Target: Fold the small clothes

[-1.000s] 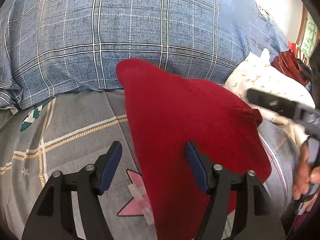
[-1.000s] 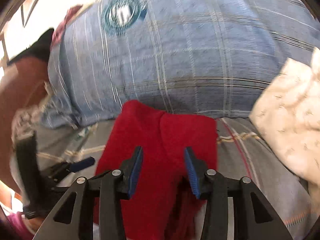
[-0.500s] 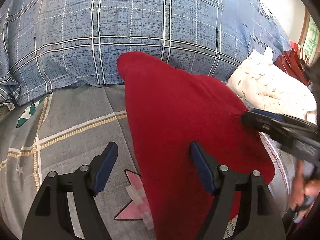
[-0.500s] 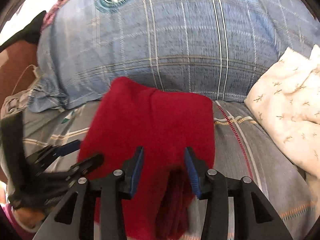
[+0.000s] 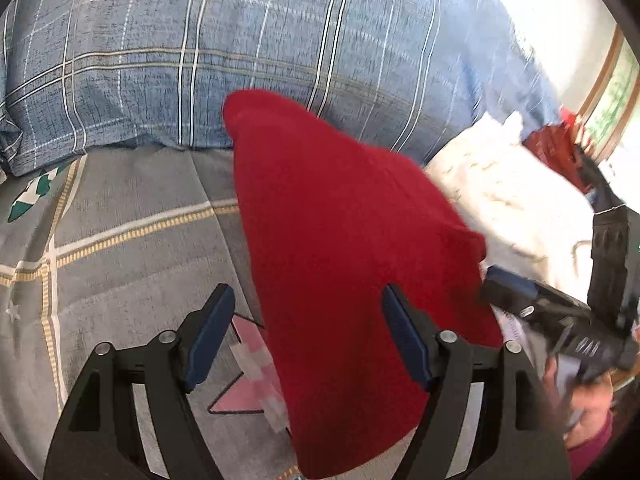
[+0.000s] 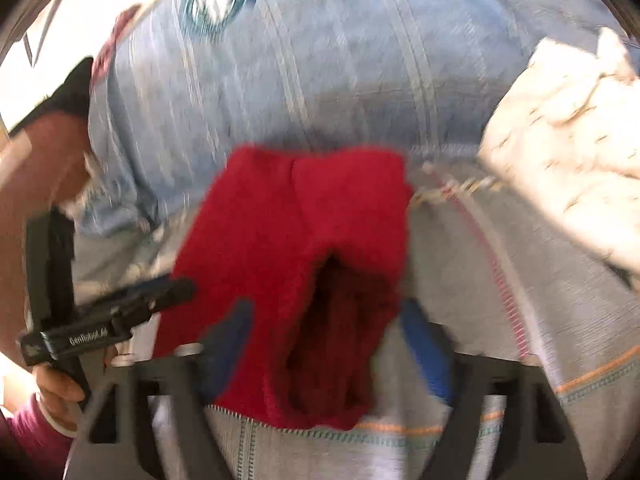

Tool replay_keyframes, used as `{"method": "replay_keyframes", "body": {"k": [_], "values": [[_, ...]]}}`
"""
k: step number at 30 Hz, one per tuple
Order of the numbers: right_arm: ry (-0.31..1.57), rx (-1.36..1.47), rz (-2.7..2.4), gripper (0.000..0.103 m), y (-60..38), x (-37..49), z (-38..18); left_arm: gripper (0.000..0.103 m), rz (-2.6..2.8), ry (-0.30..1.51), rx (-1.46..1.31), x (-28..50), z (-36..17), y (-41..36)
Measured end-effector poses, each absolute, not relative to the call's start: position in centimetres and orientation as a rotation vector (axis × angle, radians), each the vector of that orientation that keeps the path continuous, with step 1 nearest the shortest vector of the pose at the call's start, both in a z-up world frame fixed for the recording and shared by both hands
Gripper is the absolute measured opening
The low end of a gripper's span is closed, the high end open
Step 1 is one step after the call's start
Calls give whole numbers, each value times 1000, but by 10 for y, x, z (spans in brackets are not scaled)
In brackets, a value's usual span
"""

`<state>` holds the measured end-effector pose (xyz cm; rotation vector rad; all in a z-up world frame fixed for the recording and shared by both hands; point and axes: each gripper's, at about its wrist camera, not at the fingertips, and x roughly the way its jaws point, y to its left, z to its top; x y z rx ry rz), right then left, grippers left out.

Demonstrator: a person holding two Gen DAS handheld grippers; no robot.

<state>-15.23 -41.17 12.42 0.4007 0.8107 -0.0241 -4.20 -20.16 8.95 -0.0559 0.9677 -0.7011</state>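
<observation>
Red garment (image 5: 340, 248) lies between both opening jaws (ungripped), blue plaid pillow (image 5: 240, 40) behind.

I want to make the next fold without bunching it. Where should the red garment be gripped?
Probably the near hem of the red garment, where its open mouth gapes toward the right gripper. Come in low from the near side; one finger could slip under that raised edge.

The red garment (image 5: 344, 248) is fuzzy matt knit cloth, the grey bedspread (image 5: 132, 248) smooth woven cotton, the tool's (image 5: 308, 336) fingers matt black plastic.
</observation>
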Motion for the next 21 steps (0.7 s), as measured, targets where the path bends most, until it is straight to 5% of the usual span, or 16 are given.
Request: {"method": "replay_keyframes", "body": {"k": [10, 12, 16, 18, 21], "values": [[875, 591, 122, 89, -438, -92, 70, 81, -773, 1082, -163, -13, 62, -218], [860, 545, 120, 75, -429, -82, 69, 81, -794, 1084, -161, -12, 60, -222], [839, 508, 84, 40, -420, -79, 83, 63, -773, 1068, -125, -11, 67, -227], [824, 483, 91, 37, -416, -86, 100, 53, -788, 1061, -138, -11, 75, -221], [818, 428, 108, 36, -396, -97, 124, 50, -814, 1029, -146, -24, 105, -208]]}}
